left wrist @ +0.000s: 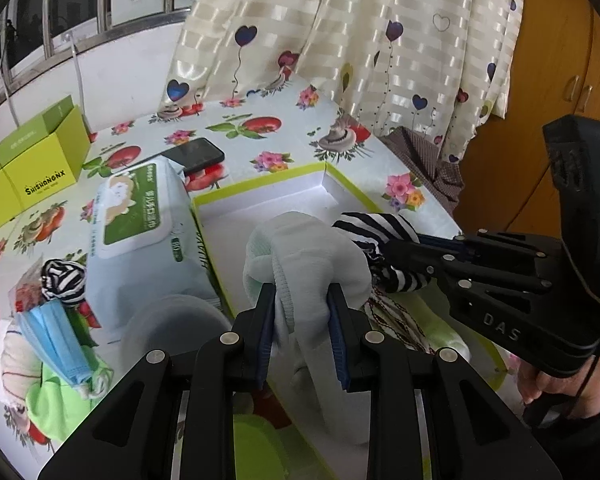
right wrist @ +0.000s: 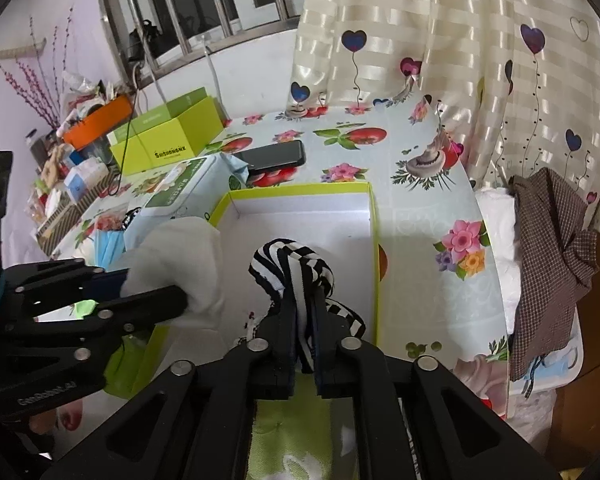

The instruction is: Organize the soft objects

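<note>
Left gripper [left wrist: 302, 304] pinching pale sock [left wrist: 300, 256], right gripper [right wrist: 304, 304] pinching striped sock [right wrist: 290, 266]; I'd release both over box [right wrist: 374, 216], toward 12 o'clock.

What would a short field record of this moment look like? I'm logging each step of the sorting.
left gripper: shut on pale rolled sock
right gripper: striped sock between its jaws
box: open, white inside, green rim, below both socks
wipes pack: beside the box
phone: flat on the tablecloth behind the wipes
other soft things: second striped sock, blue face mask
</note>
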The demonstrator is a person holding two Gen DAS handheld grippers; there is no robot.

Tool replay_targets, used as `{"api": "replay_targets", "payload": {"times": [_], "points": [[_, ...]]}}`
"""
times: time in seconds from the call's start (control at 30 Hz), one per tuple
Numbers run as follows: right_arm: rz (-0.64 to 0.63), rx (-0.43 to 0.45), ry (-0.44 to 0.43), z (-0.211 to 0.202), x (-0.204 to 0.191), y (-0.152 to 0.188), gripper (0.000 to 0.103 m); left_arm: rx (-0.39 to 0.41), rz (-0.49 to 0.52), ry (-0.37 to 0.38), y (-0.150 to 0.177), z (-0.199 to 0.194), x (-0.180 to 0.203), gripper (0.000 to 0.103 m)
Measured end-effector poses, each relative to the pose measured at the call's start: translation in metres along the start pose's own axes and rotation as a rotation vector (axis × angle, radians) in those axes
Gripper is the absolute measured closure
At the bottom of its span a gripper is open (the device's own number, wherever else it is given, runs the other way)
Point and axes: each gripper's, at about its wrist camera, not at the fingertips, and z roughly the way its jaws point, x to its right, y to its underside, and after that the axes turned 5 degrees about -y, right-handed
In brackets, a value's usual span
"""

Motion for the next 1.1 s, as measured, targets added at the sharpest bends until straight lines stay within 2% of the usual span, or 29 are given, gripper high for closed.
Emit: {"api": "replay_targets", "payload": {"times": [0.07,0.17,0.3,0.47,0.87,1.1], "points": [[0.006,0.005,-0.002,-0.002,0.001,0.000,0.075,-0.016,0.002,0.001,0.000,0.006,0.002,0.076],[0.009,0.022,0.003,-0.007,0.002,-0.001,0.064,-0.036,-0.002,0.009,0.000,0.011,0.002,0.075],[0.006,0.043,0.008,-0.015,-0.001,-0.002,0.063,-0.036,-0.005,0.011,0.000,0.010,0.001,0.072],[0.009,0.055,0.017,-0.025,-0.004,0.000,0.061,-0.010,-0.014,0.025,0.000,0.001,0.000,0.063],[-0.009,0.072,0.044,-0.056,-0.033,0.014,0.045,0.060,-0.015,0.041,0.009,-0.041,0.001,0.063],[-0.037,0.078,0.044,-0.069,-0.054,0.018,0.043,0.092,-0.022,0.038,0.021,-0.068,-0.002,0.063]]}}
